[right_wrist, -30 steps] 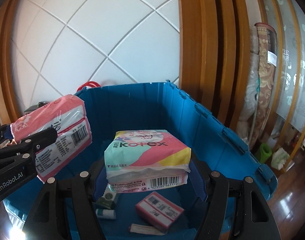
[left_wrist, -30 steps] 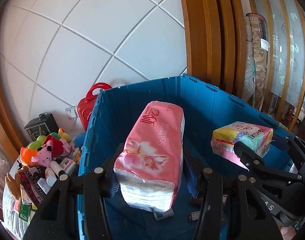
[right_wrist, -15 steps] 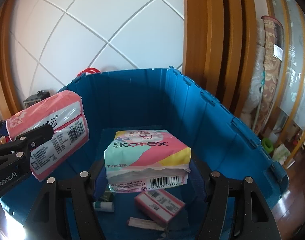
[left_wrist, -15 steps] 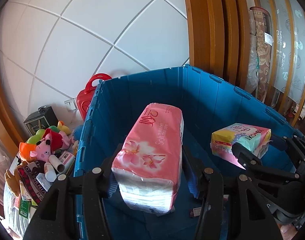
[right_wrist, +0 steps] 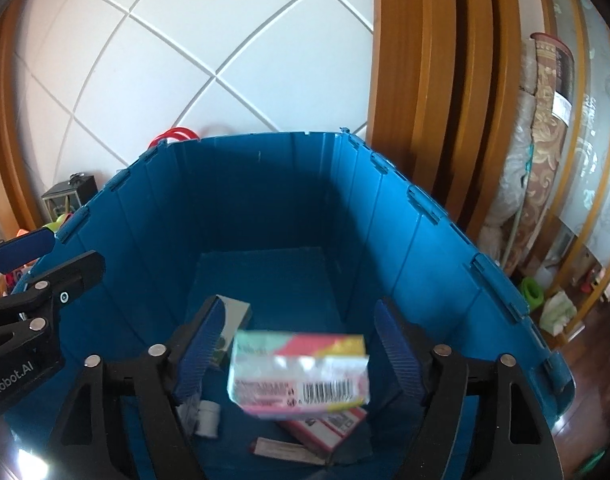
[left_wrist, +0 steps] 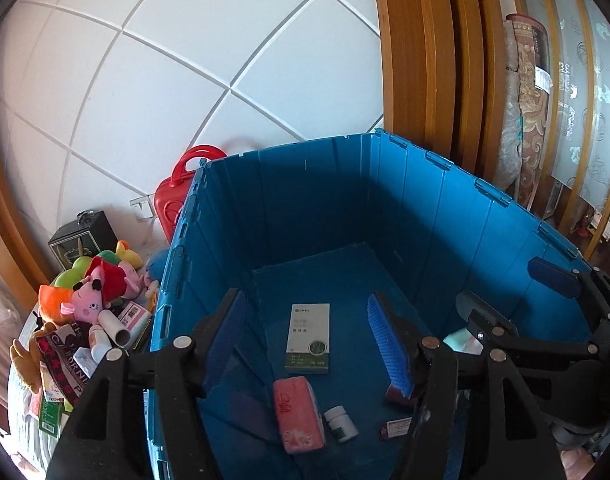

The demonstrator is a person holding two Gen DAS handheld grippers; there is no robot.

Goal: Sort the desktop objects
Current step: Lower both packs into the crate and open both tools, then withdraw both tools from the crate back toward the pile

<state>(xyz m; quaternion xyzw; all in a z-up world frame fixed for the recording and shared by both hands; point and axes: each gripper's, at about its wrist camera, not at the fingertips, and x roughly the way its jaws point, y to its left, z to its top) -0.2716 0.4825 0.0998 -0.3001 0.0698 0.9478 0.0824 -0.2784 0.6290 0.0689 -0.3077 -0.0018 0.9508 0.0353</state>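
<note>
A deep blue bin (left_wrist: 417, 216) fills both views. My left gripper (left_wrist: 303, 296) hangs over it, jaws opening, nothing between them. The pink tissue pack (left_wrist: 299, 414) lies on the bin floor below, beside a white box (left_wrist: 308, 338) and a small white bottle (left_wrist: 341, 424). My right gripper (right_wrist: 297, 302) is also opening; the pastel Kotex pack (right_wrist: 299, 376) is blurred between its pads, touching neither, above a pink barcoded box (right_wrist: 329, 426). The right gripper (left_wrist: 513, 292) shows at the left wrist view's right edge, the left gripper (right_wrist: 49, 258) at the right wrist view's left edge.
Left of the bin lies a heap of plush toys (left_wrist: 97, 288) and small packets, with a red case (left_wrist: 177, 200) and a dark box (left_wrist: 81, 236) against the white panelled wall. Wooden framing (left_wrist: 417, 60) and a rolled carpet (right_wrist: 545, 128) stand behind and right.
Both grippers have widened and let go. The pink tissue pack has dropped from the left jaws to the bin floor. The Kotex pack has left the right pads and is falling.
</note>
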